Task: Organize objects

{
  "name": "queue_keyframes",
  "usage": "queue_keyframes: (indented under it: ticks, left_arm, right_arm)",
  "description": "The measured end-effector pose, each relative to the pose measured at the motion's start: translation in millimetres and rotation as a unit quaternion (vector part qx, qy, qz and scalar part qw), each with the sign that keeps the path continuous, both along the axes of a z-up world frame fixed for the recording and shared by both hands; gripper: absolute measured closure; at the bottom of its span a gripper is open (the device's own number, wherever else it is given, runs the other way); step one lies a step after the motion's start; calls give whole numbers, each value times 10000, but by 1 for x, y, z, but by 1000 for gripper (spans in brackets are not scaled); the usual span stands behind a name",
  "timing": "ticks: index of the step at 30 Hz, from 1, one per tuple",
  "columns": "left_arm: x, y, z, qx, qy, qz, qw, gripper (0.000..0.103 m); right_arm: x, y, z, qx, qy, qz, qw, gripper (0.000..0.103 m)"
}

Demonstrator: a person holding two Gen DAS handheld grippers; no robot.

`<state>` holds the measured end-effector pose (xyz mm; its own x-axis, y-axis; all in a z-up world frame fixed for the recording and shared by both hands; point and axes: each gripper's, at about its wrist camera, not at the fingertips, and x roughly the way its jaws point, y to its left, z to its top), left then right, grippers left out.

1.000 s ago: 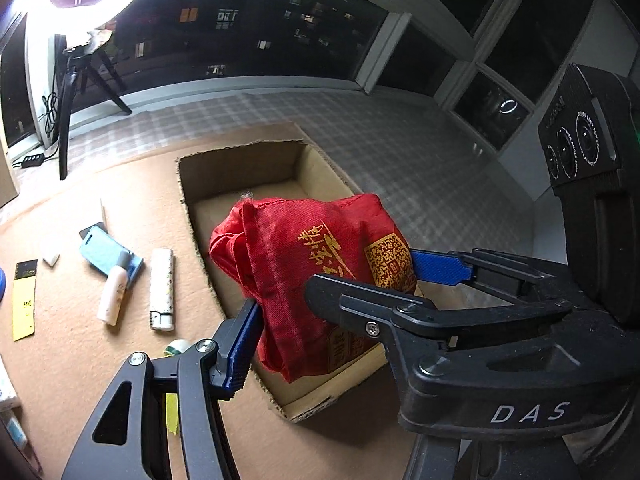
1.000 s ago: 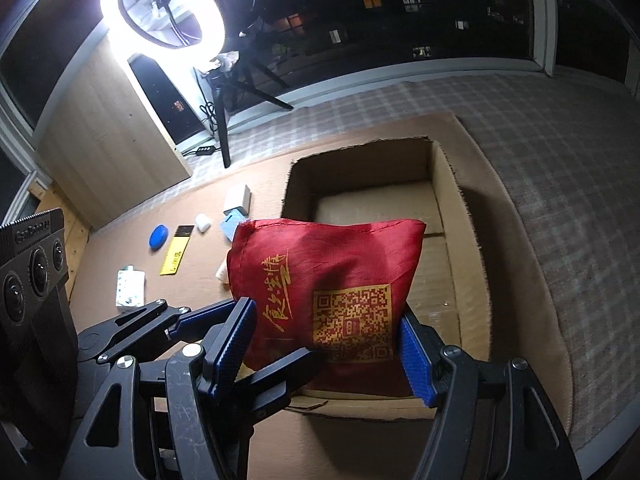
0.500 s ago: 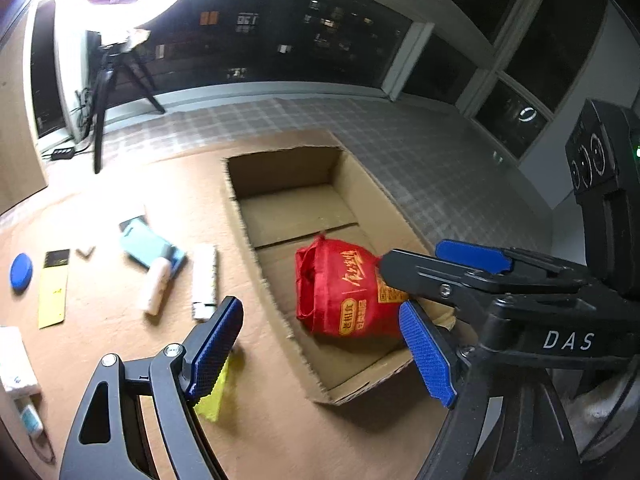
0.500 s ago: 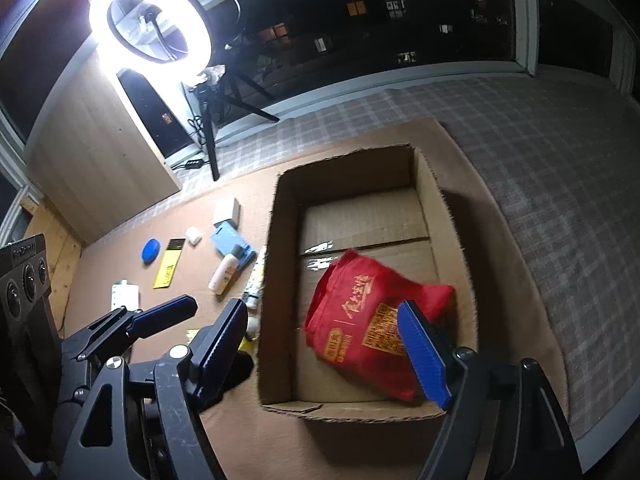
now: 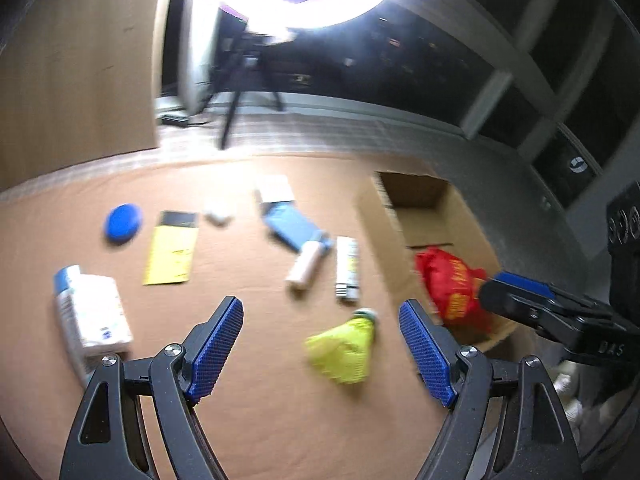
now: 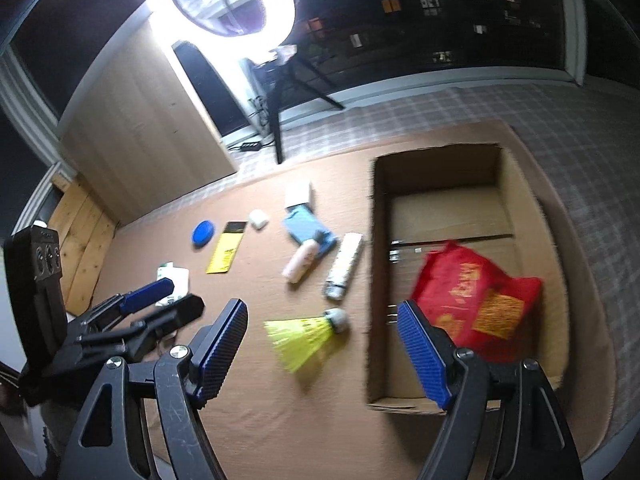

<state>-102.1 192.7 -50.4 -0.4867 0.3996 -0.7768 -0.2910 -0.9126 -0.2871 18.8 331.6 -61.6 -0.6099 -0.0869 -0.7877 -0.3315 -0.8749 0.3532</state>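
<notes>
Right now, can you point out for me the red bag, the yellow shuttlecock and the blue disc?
Red bag [image 6: 476, 300]: right wrist view, on the middle of its front, inside the box.
Yellow shuttlecock [image 6: 298, 336]: right wrist view, on its yellow skirt.
Blue disc [image 5: 123, 222]: left wrist view, on the middle of its top.

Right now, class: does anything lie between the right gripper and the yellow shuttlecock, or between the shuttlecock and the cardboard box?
Nothing visible does. The right gripper is open just short of the shuttlecock; only bare mat separates it from the cardboard box wall.
</notes>
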Motion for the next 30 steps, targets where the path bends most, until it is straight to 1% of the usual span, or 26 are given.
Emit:
queue_keyframes:
  ticks: [4,7,12,16,18,22,29,30]
  left_arm:
    - [-7,-49,-6,-82,-106,448,9989,20]
    - [-13,-83,-12,-43,-237,727,9971,20]
    - [-22,-122,-23,-8,-398,1057,9936,20]
    - [-35,-151,-40,211,-689,1322,9886,21]
    - [-42,-164,-47,249,-778,1462,9859,21]
    - [-54,-177,-58,210,-859,1595,9832,28]
    - [-68,-187,-71,155,-931,1678,9813,35]
    - [-70,-189,-73,150,-937,1692,9810,38]
  right_arm:
    - [-11,-19,-3,-67,-16,168,9998,29]
    - [-18,-30,-6,-93,-54,255,9996,29]
    - [-28,-44,-12,-132,-129,345,9992,29]
    - [-35,-51,-15,-146,-183,389,9990,29]
    - [-37,-54,-16,-139,-205,408,9989,29]
    - [-39,-57,-19,-155,-241,423,9987,29]
    - [-42,-57,-22,-169,-301,426,9985,29]
    - [-42,-57,-23,-166,-313,425,9985,29]
